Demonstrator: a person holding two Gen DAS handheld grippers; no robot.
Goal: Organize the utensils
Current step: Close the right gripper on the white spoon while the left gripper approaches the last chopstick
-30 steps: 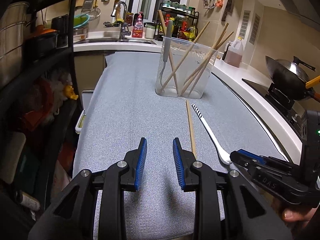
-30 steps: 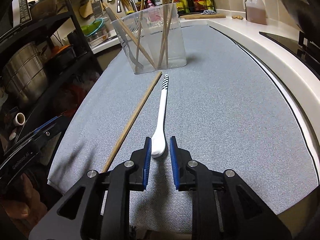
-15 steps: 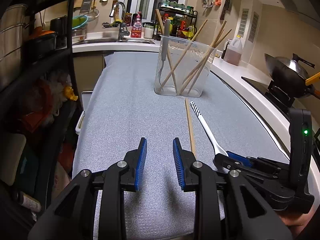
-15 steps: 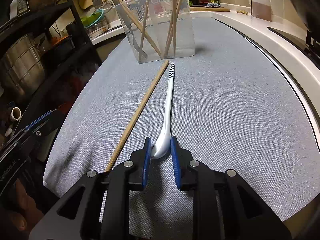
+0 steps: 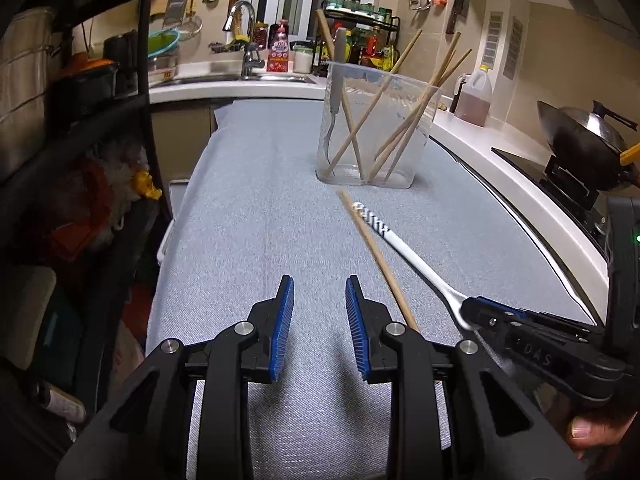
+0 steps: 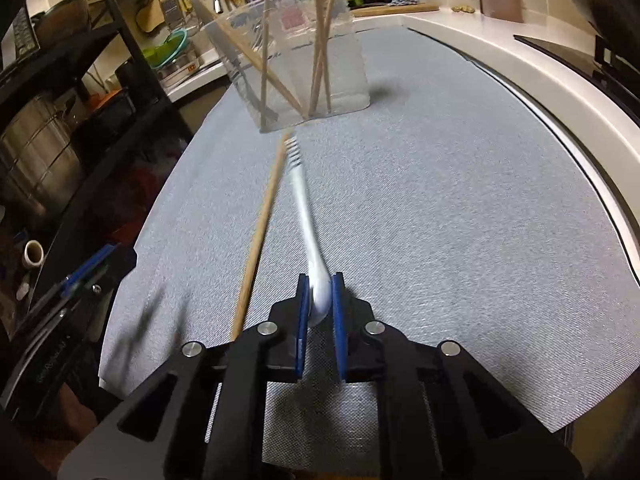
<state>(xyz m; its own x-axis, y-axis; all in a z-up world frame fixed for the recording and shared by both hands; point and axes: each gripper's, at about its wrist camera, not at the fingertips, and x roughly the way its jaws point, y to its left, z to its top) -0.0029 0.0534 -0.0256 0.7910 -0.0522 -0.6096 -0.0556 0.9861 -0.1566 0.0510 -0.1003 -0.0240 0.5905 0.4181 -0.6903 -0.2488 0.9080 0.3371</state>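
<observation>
A white spoon (image 6: 306, 216) with a striped handle end points toward a clear plastic container (image 6: 296, 60) that holds several wooden chopsticks and a grey utensil. My right gripper (image 6: 320, 300) is shut on the spoon's bowl; the spoon is blurred. The spoon (image 5: 404, 248), the container (image 5: 372, 128) and the right gripper (image 5: 472, 312) also show in the left wrist view. A loose wooden chopstick (image 5: 380, 264) lies on the grey mat just left of the spoon, as in the right wrist view (image 6: 260, 232). My left gripper (image 5: 318, 320) is open and empty, left of the chopstick.
The grey mat (image 5: 248, 220) covers the counter. A black shelf rack (image 5: 80, 120) with pots stands at the left. A sink (image 5: 240, 76) is behind, an oil jug (image 5: 474, 98) and a wok (image 5: 580, 136) on the stove at the right.
My right gripper moved forward over the spoon's bowl and closed on it. The spoon's handle has swung and looks blurred. My left gripper stays open and still.
</observation>
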